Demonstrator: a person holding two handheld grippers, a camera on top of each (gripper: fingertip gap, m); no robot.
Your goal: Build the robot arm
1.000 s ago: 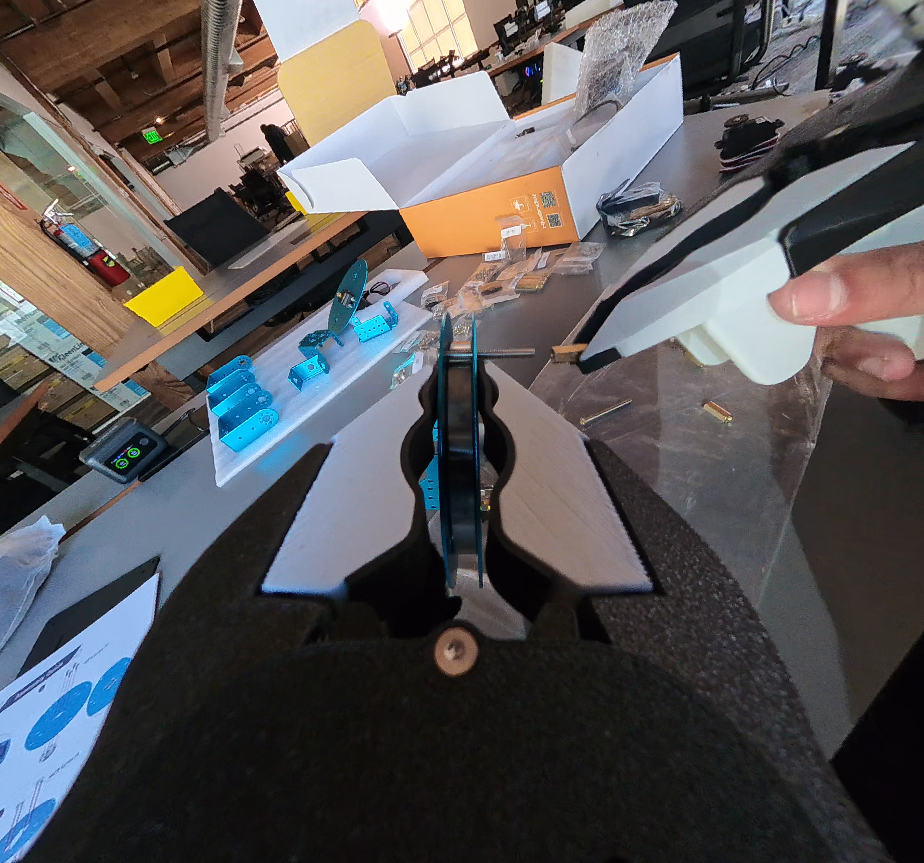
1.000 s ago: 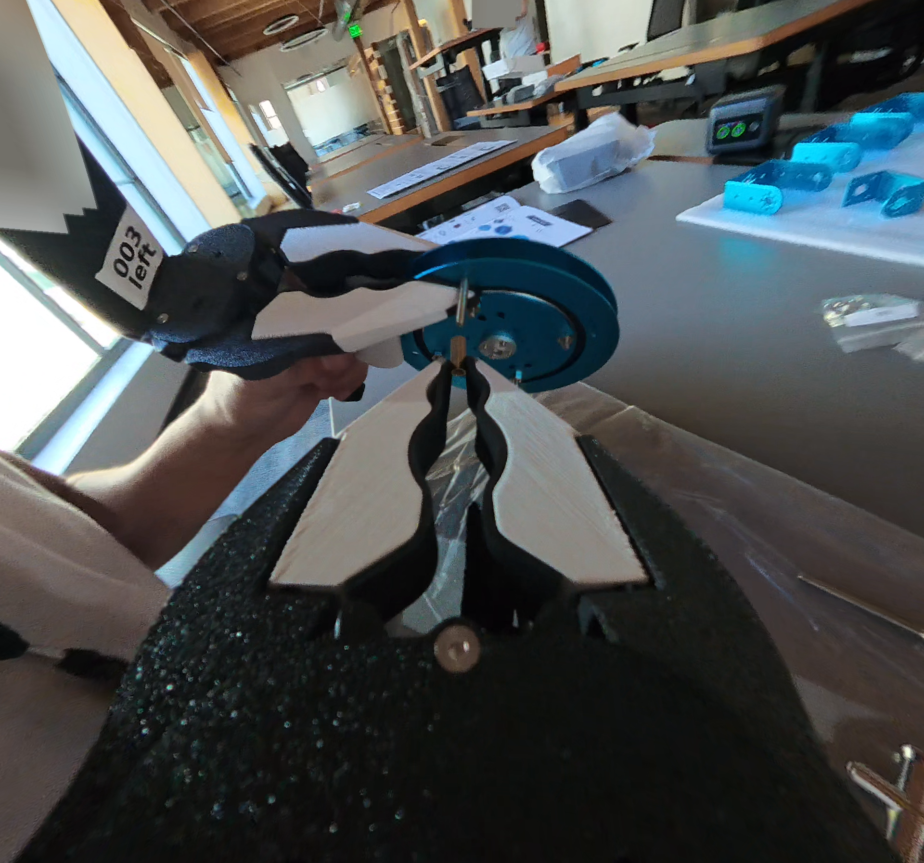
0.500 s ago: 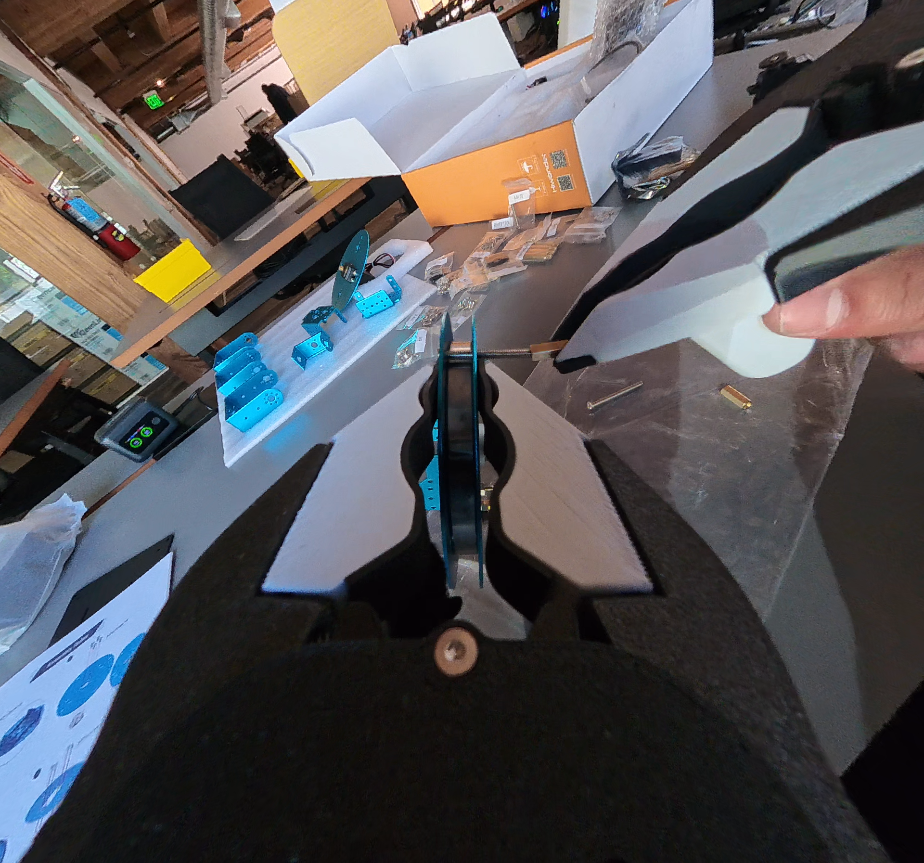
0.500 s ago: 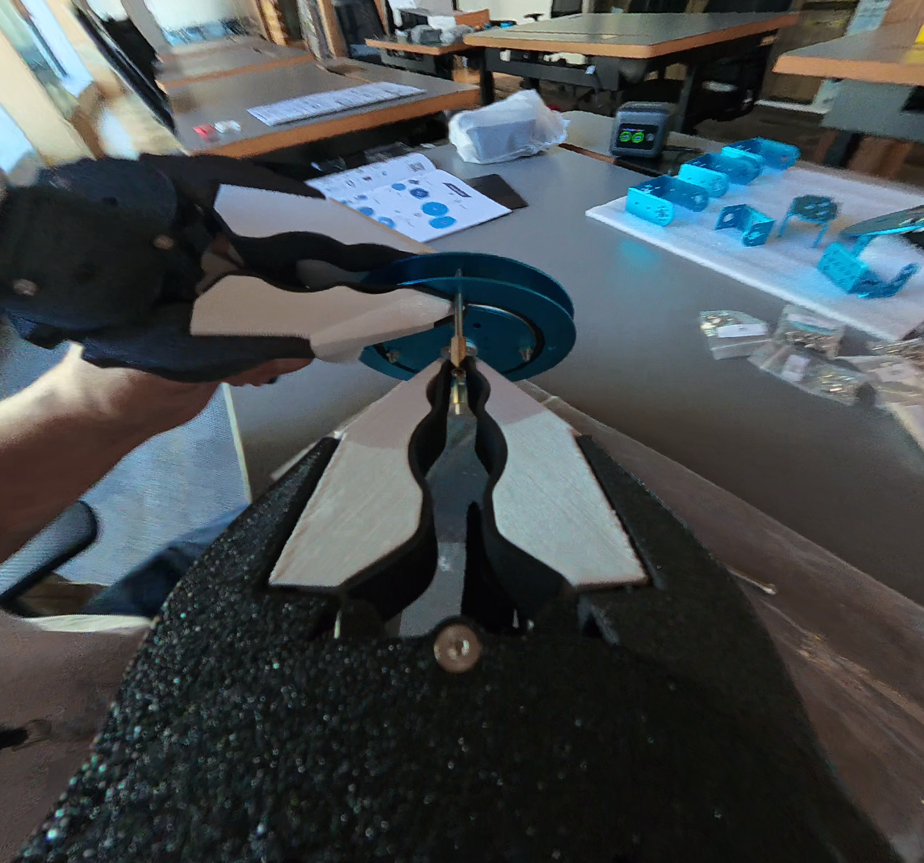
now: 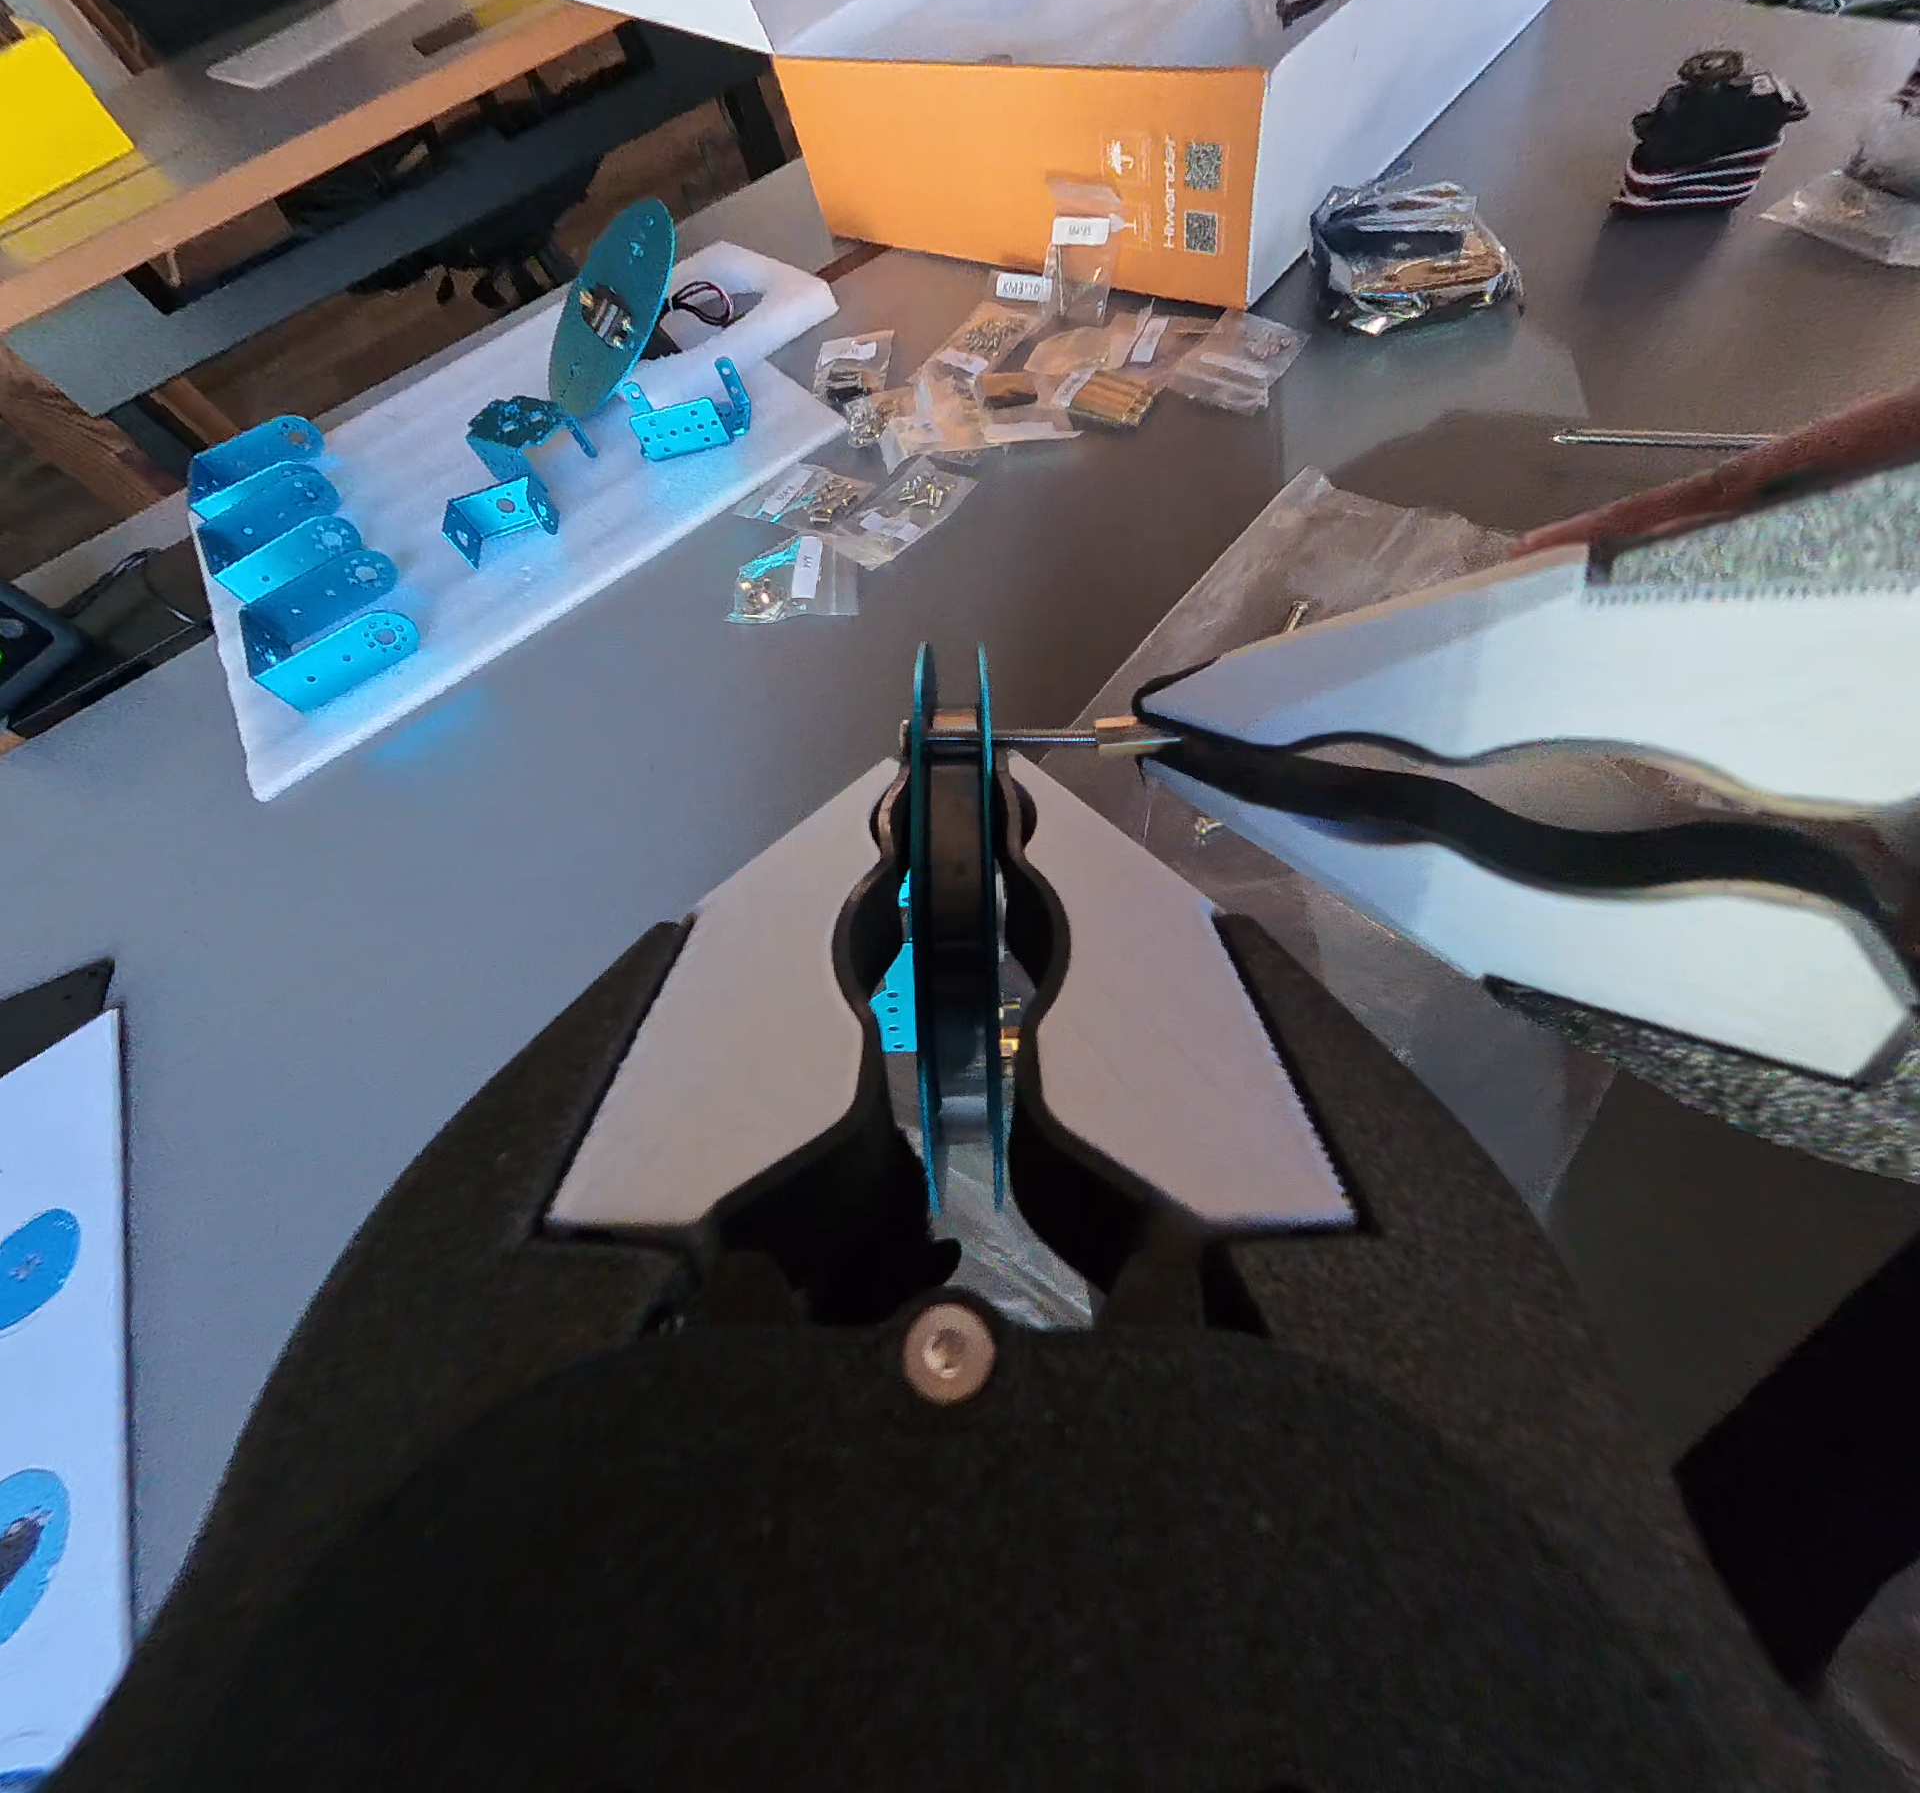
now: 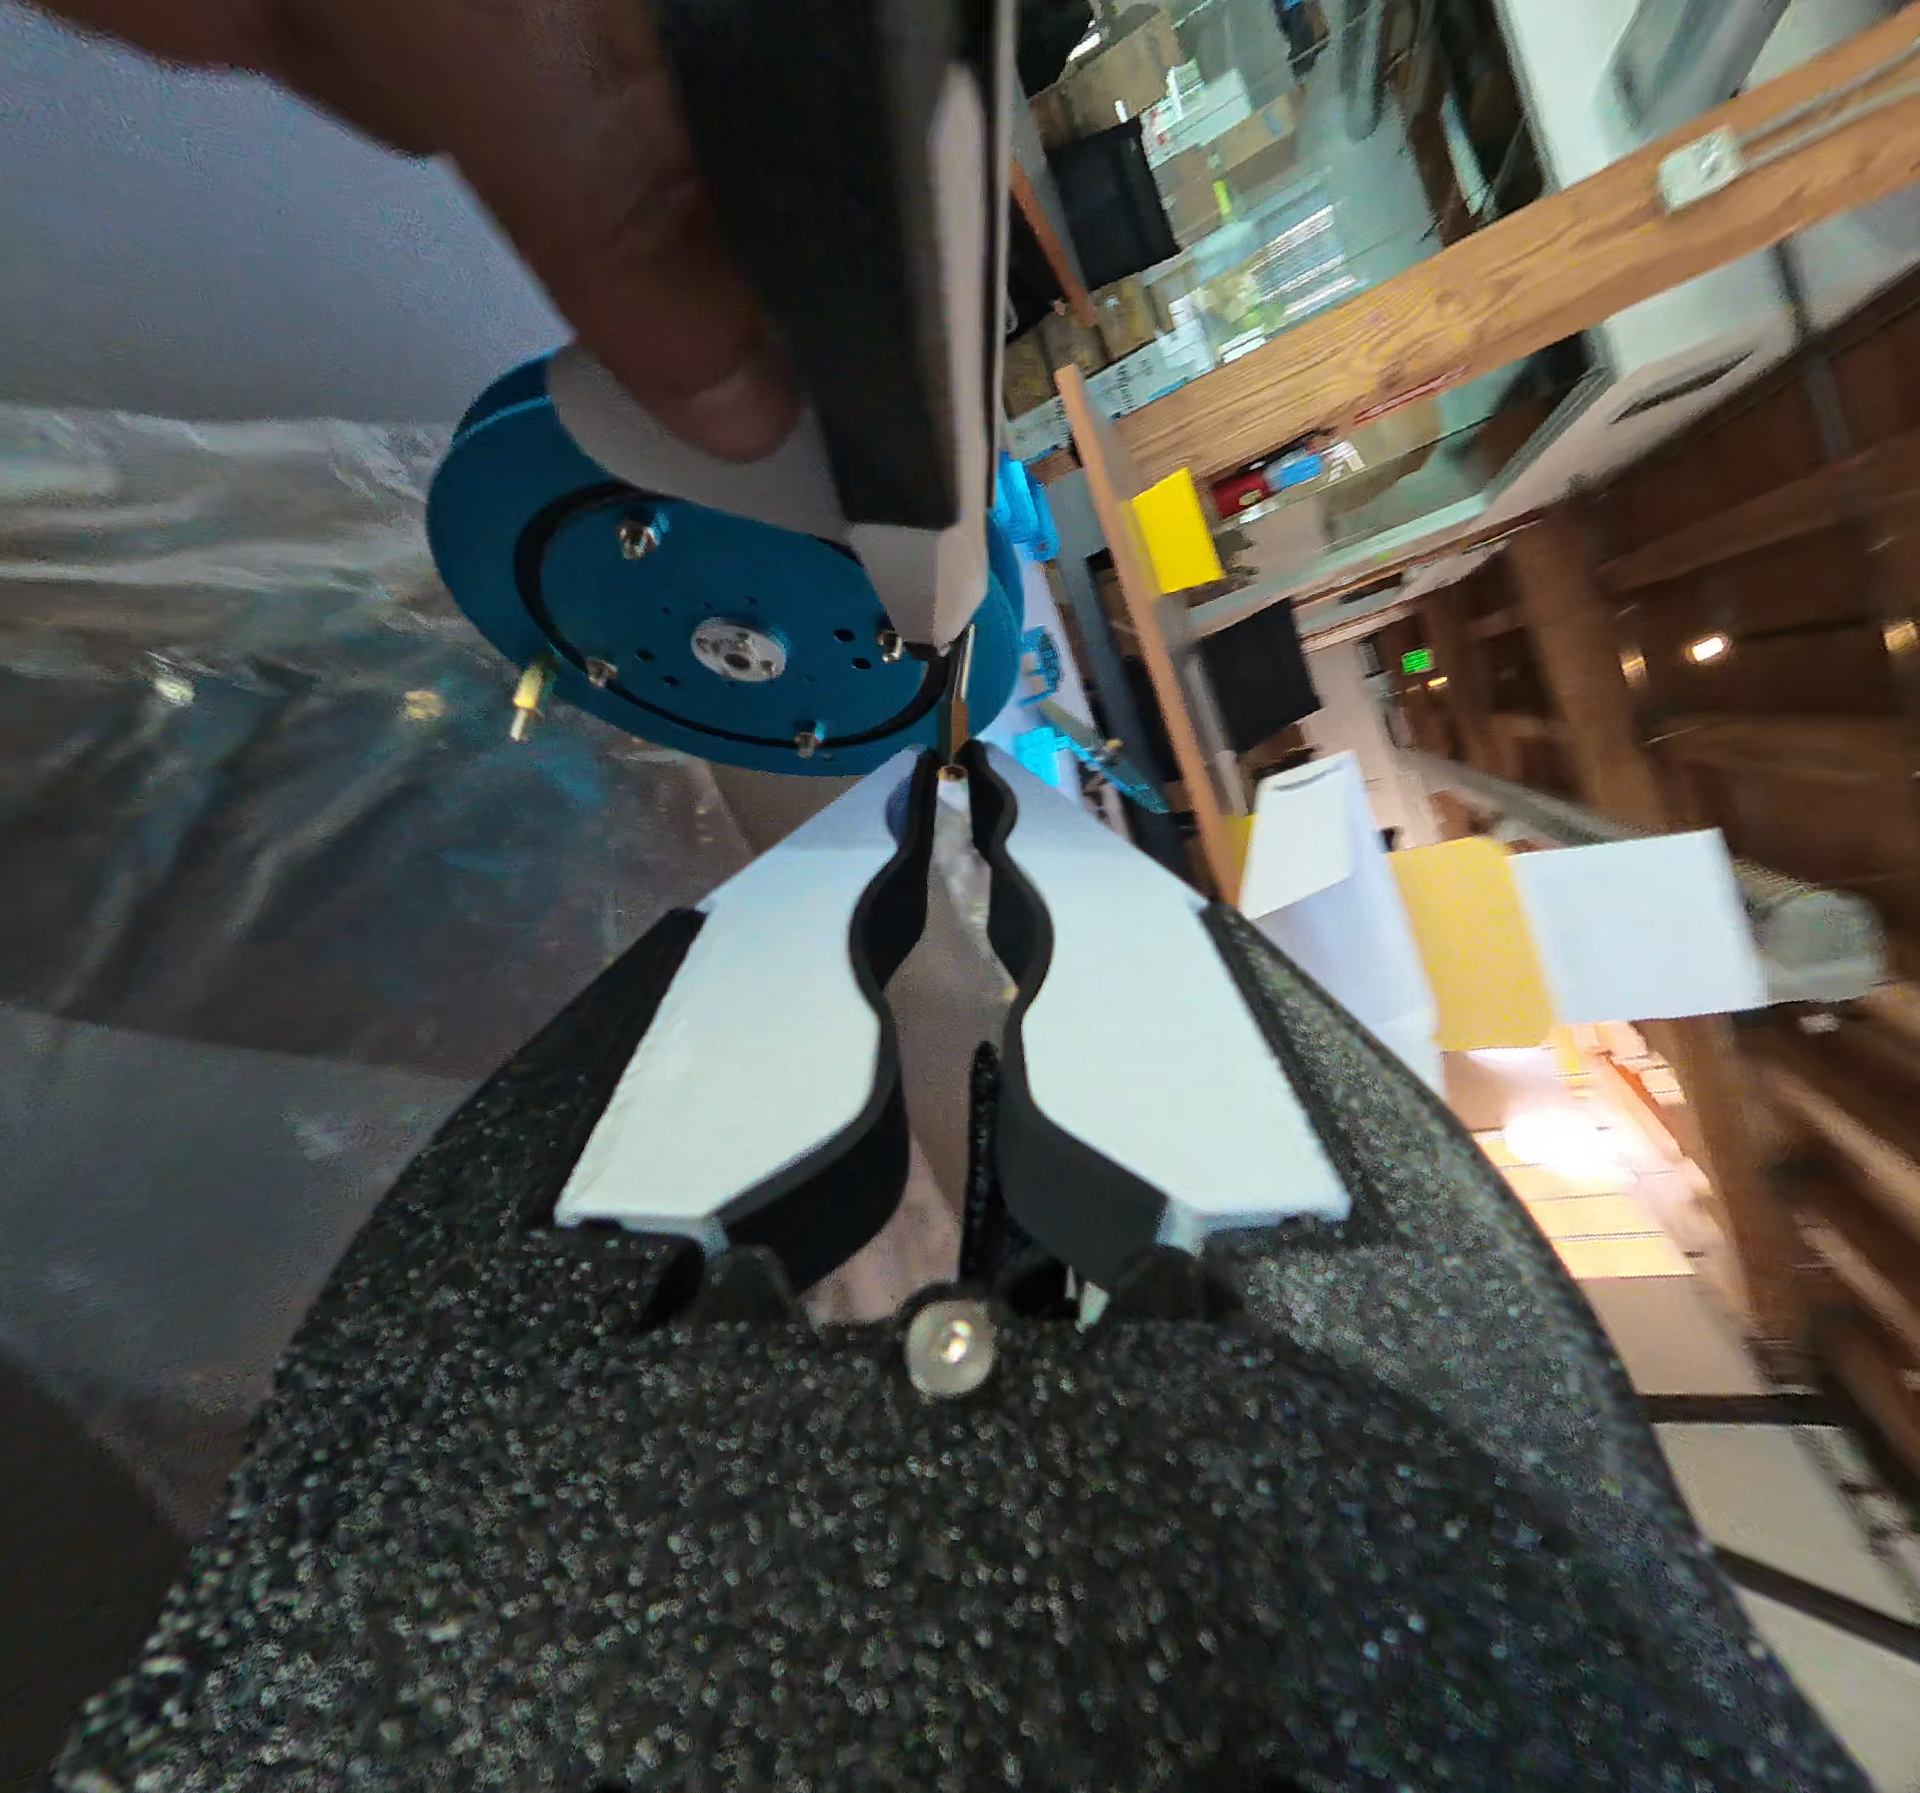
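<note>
My left gripper (image 5: 951, 777) is shut on a blue double-disc wheel (image 5: 923, 694), held edge-on above the grey table. A thin screw (image 5: 1039, 733) sticks out of the wheel's right face. My right gripper (image 5: 1148, 741) comes in from the right, shut on a small brass standoff (image 5: 1117, 735) at the screw's end. In the right wheel-side view, my right gripper (image 6: 948, 761) pinches the standoff (image 6: 954, 730) at the wheel's (image 6: 665, 621) rim. One of the left gripper's fingers (image 6: 904, 548) and a hand (image 6: 623, 185) are above it. A second standoff (image 6: 530, 694) stands on the wheel.
An open orange and white box (image 5: 1018, 154) stands at the back. A white foam sheet (image 5: 582, 538) carries several blue brackets. Small hardware bags (image 5: 935, 413), a black servo (image 5: 1704, 133), a clear plastic sheet (image 5: 1299, 548), a loose screw (image 5: 1662, 439) and a printed sheet (image 5: 52, 1328) lie around.
The right gripper has rolled about a quarter turn around the standoff, still shut on it. The left gripper's view has tipped down toward the table, and it still holds the wheel.
</note>
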